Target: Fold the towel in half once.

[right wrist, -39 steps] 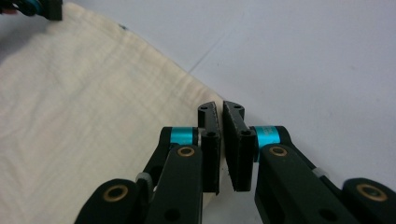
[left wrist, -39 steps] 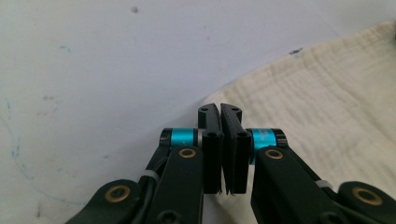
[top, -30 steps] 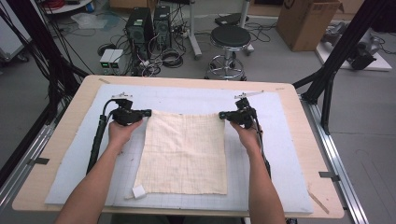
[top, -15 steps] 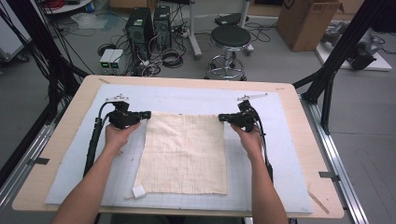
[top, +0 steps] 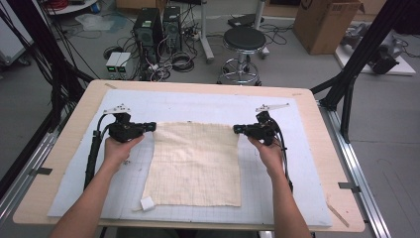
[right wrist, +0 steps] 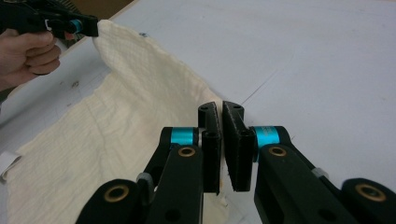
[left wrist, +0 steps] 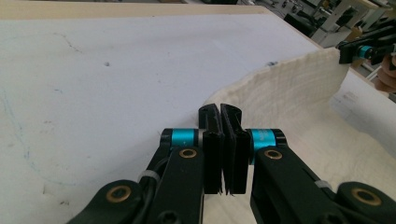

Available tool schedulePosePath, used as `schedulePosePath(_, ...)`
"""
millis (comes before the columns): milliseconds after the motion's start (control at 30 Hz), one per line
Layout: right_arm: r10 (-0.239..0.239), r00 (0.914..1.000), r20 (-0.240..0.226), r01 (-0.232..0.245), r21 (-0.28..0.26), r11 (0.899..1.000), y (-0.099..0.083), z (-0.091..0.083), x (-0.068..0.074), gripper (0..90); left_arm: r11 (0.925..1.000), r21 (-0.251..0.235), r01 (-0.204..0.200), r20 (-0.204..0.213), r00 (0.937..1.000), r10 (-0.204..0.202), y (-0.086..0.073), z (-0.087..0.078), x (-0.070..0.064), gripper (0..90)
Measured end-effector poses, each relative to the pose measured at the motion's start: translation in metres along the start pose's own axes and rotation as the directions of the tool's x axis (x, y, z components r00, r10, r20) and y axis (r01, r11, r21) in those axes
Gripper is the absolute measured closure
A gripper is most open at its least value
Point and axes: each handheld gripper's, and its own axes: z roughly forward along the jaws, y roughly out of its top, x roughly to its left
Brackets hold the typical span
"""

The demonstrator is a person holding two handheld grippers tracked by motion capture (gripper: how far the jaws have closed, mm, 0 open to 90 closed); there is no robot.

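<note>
Ahead of the left gripper (top: 151,127) the white mat (top: 198,106) lies bare up to the table (top: 64,148) edge, so that way is open. To its own right the cream cloth (top: 195,163) rises in a raised edge running across to the right gripper (top: 236,129), which closes that side. The 2 grippers face each other with the lifted cloth edge between them and no free gap there. Outward of each gripper, bare mat and wood give passing room. Nearer the person, beside the left forearm, 1 small white tag (top: 147,203) lies at the cloth's near corner.
</note>
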Motion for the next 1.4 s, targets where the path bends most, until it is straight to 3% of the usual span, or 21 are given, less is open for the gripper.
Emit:
schedulePosePath(233, -0.002, 0.9994, -0.035, 0.003, 0.011, 1.000, -0.008, -0.006, 0.007, 86.0, 0.9996, 0.009, -0.028, 0.016, 0.9995, 0.028, -0.007, -0.009, -0.006, 87.2)
schedulePosePath(567, -0.068, 0.9949, -0.075, 0.072, 0.039, 0.997, -0.006, -0.011, 0.030, 86.0, 0.9957, 0.029, -0.088, 0.048, 0.9951, 0.087, -0.009, -0.019, -0.021, 87.2)
schedulePosePath(967, -0.107, 0.9904, -0.087, 0.113, 0.062, 0.992, -0.022, -0.018, 0.045, 86.0, 0.9950, 0.019, -0.098, 0.056, 0.9937, 0.097, -0.030, -0.040, -0.027, 87.2)
schedulePosePath(1200, -0.109, 0.9884, -0.106, 0.118, 0.089, 0.989, -0.037, -0.018, 0.049, 86.0, 0.9911, 0.031, -0.130, 0.071, 0.9894, 0.127, -0.048, -0.048, -0.037, 87.1)
schedulePosePath(1267, -0.108, 0.9877, -0.114, 0.118, 0.087, 0.989, -0.041, -0.019, 0.052, 86.0, 0.9865, 0.058, -0.153, 0.077, 0.9859, 0.149, -0.051, -0.050, -0.041, 87.1)
schedulePosePath(1400, -0.116, 0.9860, -0.119, 0.127, 0.083, 0.988, -0.049, -0.022, 0.056, 85.9, 0.9798, 0.052, -0.193, 0.097, 0.9775, 0.187, -0.051, -0.055, -0.051, 87.1)
